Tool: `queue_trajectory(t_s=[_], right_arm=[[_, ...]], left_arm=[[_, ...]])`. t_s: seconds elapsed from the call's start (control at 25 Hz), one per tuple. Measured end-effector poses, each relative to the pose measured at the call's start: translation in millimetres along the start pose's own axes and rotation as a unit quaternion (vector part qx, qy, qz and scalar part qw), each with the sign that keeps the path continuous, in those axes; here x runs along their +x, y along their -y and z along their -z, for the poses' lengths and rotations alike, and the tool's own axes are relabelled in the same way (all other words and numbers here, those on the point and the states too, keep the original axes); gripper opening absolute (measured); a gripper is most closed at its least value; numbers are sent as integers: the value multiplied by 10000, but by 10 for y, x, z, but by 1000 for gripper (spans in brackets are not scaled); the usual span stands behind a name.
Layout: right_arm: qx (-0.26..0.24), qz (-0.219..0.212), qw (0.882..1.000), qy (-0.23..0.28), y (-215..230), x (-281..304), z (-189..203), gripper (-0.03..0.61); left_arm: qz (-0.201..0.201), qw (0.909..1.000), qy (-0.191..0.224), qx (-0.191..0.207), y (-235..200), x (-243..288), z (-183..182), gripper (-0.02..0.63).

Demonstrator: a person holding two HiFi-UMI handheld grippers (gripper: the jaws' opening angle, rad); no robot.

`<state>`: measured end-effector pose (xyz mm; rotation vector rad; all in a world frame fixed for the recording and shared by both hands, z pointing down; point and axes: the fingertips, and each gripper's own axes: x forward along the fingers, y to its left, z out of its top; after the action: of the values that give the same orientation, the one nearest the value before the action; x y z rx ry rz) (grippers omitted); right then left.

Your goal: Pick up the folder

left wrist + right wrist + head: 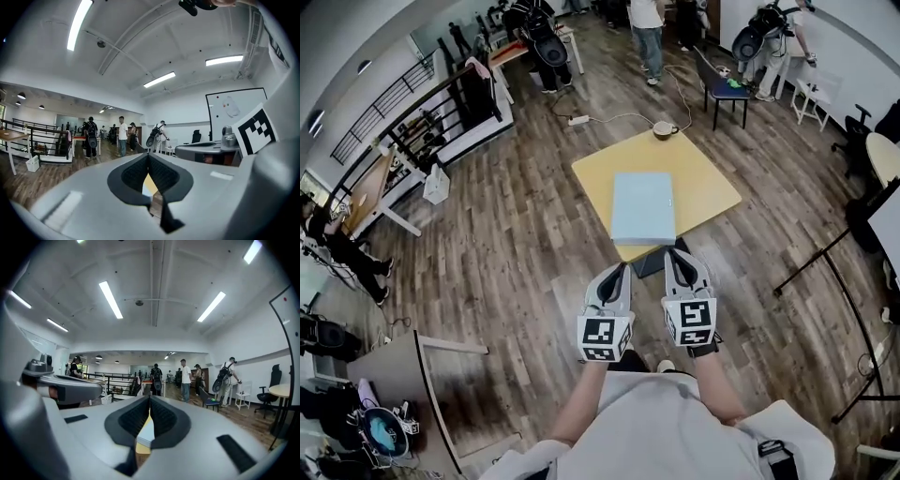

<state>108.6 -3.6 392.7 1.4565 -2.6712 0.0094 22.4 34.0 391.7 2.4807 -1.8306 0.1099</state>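
A pale blue folder [643,207] lies flat on a square yellow table [698,178], its near end at the table's front edge. My left gripper [622,269] and right gripper [675,254] are held side by side just short of that edge, both pointing level at the table. Both are shut with nothing between the jaws. In the left gripper view, a sliver of yellow table [150,182] shows through the slit between the jaws. The folder's near edge [146,433] shows in the same way in the right gripper view.
A roll of tape [665,129] sits at the table's far corner. A dark table base [649,263] stands below the near edge. Several people [648,23] stand at the back of the room by a dark chair [722,92]. Railings [412,122] run along the left.
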Motion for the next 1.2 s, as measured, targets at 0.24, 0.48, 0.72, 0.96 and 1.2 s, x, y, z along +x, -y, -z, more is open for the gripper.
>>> queue_trajectory(t_s=[0.24,0.48,0.72,0.96,1.2], right_arm=[[168,-76,9998,-86,224,846,166,11],[46,188,9997,-137,634,1977,-18,11],[276,432,9985,-173,691,2606,-47,11],[525,348,9941,-880,656,2905,616,11],[588,469,9870,-1420,1043,3245,1087,11]], left_arm=[[302,9995,47,28,-506,901,30,8],[636,9975,256,-173,-1245,1989,-171,8],[984,9941,239,-382,-1705,2492,-93,8],[1058,9909,-438,-710,-1951,2842,571,8],[952,9867,-970,-895,-2151,3241,1035,9]])
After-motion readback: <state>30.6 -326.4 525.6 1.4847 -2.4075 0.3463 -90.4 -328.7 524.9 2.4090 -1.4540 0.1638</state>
